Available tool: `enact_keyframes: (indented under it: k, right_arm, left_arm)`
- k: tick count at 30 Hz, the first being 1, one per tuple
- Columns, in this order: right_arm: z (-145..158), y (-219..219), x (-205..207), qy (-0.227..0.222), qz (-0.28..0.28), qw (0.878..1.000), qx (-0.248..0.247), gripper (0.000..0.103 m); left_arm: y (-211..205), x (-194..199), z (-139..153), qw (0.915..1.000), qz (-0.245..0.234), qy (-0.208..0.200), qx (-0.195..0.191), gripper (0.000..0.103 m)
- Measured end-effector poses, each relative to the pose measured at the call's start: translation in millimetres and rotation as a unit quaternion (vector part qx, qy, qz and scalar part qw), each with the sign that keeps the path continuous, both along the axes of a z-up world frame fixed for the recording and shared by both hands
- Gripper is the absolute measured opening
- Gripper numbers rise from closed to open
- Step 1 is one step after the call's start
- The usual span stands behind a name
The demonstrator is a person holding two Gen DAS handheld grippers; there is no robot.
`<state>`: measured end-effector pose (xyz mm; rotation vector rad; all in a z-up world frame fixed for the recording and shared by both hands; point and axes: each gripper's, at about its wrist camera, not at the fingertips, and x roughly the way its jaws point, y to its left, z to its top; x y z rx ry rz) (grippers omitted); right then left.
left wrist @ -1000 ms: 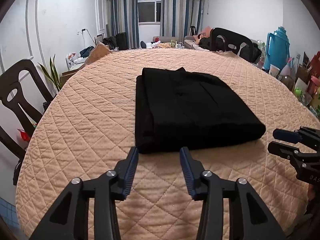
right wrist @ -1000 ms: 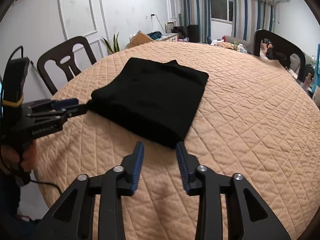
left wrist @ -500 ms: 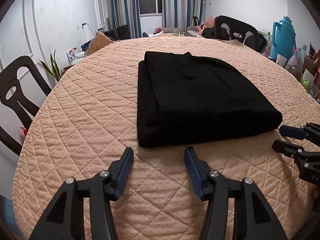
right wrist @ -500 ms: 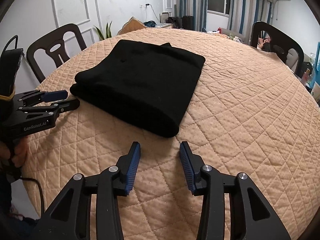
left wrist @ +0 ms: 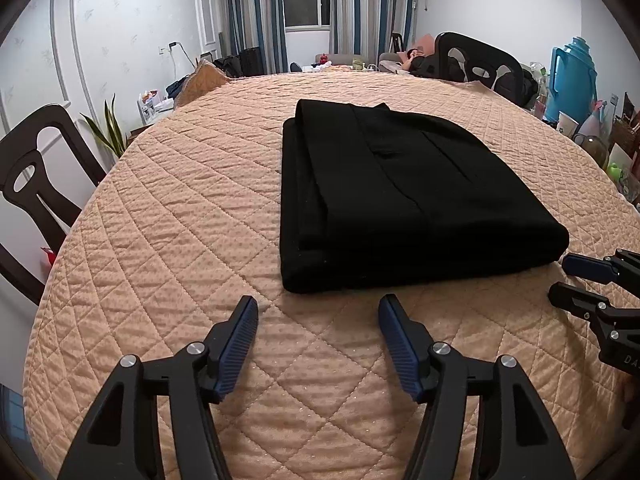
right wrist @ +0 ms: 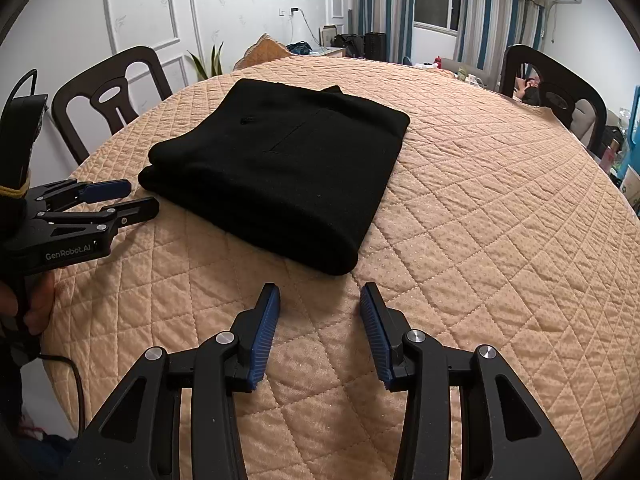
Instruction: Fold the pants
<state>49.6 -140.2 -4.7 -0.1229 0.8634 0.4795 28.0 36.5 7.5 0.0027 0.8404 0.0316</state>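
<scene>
The black pants (left wrist: 400, 200) lie folded into a thick rectangle on the round table, also seen in the right wrist view (right wrist: 288, 168). My left gripper (left wrist: 316, 312) is open and empty, just short of the pile's near left corner. My right gripper (right wrist: 318, 300) is open and empty, just short of the pile's near right corner. Each gripper shows in the other's view: the right one (left wrist: 568, 280) at the right edge, the left one (right wrist: 132, 198) at the left edge, beside the pile, both clear of the cloth.
The table wears a quilted peach cover (left wrist: 180, 220). Dark wooden chairs stand at the left (left wrist: 28, 184) and far right (right wrist: 556, 88). A teal thermos (left wrist: 572, 76) and clutter sit beyond the right rim. A cable (right wrist: 76, 384) hangs near the left hand.
Both grippers have drawn back from the folded pile and opened wider. The pants lie still.
</scene>
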Motion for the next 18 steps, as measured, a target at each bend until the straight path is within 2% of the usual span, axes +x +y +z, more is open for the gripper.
enact_keyframes:
  k: [9,18]
  right_arm:
    - [-0.4,0.9,-0.8,-0.001,-0.001,1.0,-0.004,0.044]
    - [-0.7,1.3,-1.4,0.0,-0.001,1.0,-0.001,0.044]
  left_arm:
    - [0.3,-0.8,0.4,1.0,0.0,0.001,-0.003,0.068]
    - [-1.2,-0.3,-0.1,0.9999,-0.009,0.006,-0.007,0.075]
